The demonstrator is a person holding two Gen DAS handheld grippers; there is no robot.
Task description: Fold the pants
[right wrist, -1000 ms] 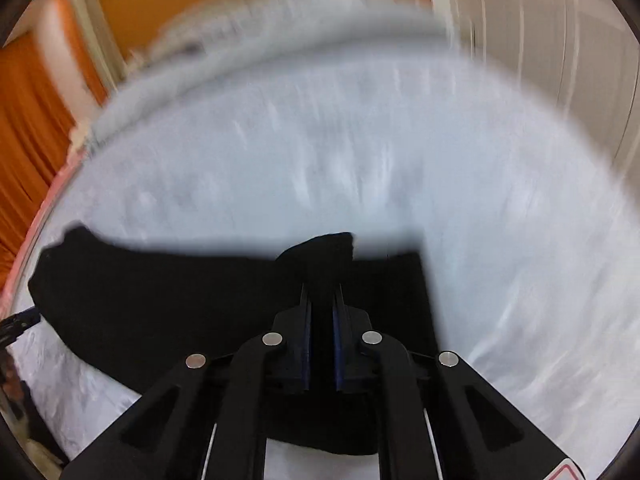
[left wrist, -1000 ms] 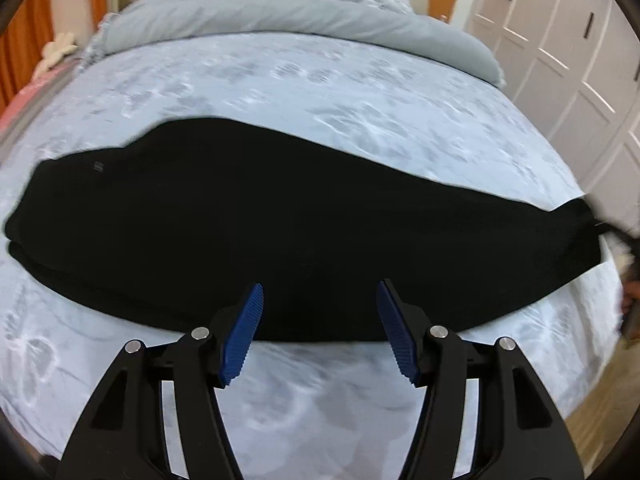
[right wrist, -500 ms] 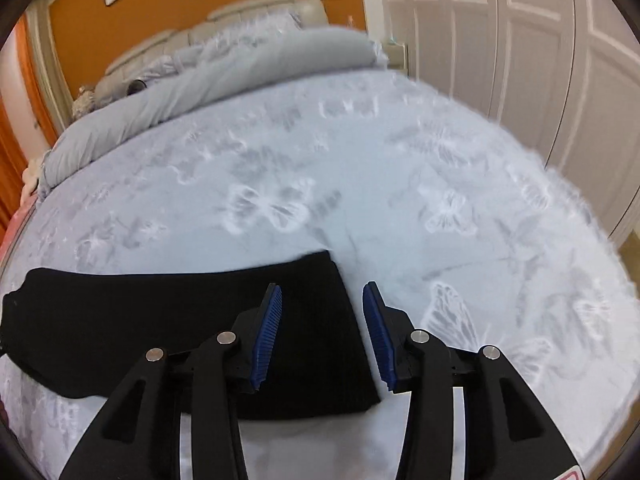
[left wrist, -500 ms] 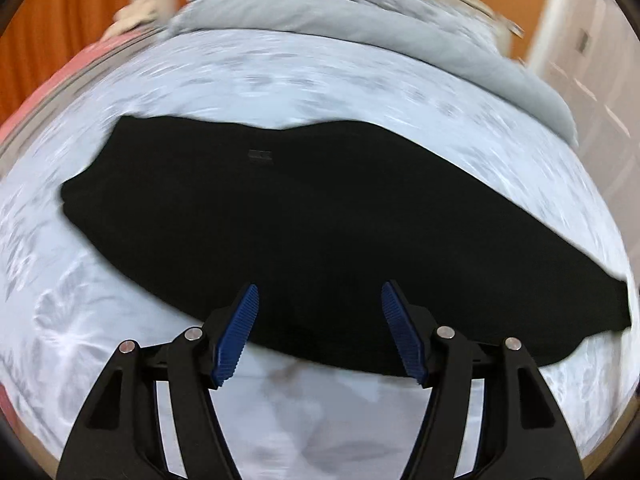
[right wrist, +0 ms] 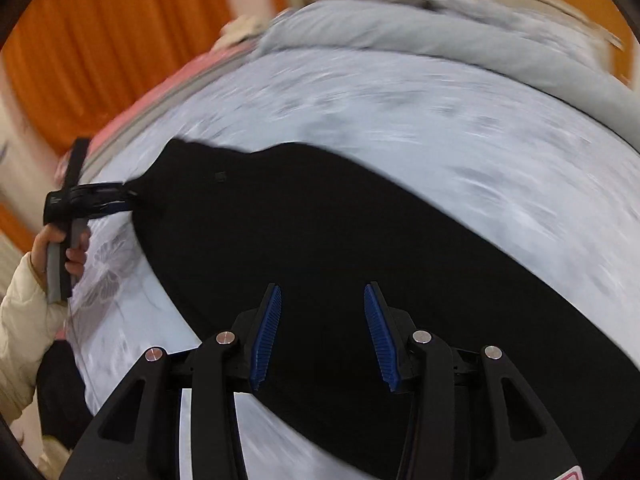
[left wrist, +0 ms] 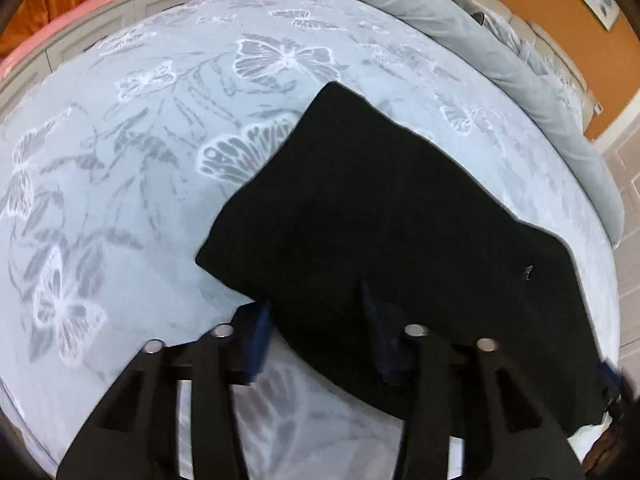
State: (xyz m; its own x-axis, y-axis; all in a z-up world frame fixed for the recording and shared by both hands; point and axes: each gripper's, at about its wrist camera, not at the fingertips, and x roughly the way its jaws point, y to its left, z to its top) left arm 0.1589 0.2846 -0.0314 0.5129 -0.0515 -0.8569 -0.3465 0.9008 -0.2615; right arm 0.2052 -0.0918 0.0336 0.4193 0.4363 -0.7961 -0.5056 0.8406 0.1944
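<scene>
The black pants [left wrist: 400, 232] lie flat on the butterfly-print bedspread [left wrist: 120, 160]. Left gripper [left wrist: 316, 328] — jaws spread, straddling the near edge of the fabric. Right gripper [right wrist: 322, 332] — jaws spread above the pants, gripping nothing.

You see a bed [left wrist: 120, 184] with a pale blue butterfly-print cover filling most of both frames. A grey duvet [left wrist: 500, 64] lies rolled at upper right. Orange curtains [right wrist: 132, 40] hang at upper left, an orange wall [left wrist: 560, 8] at upper right.
</scene>
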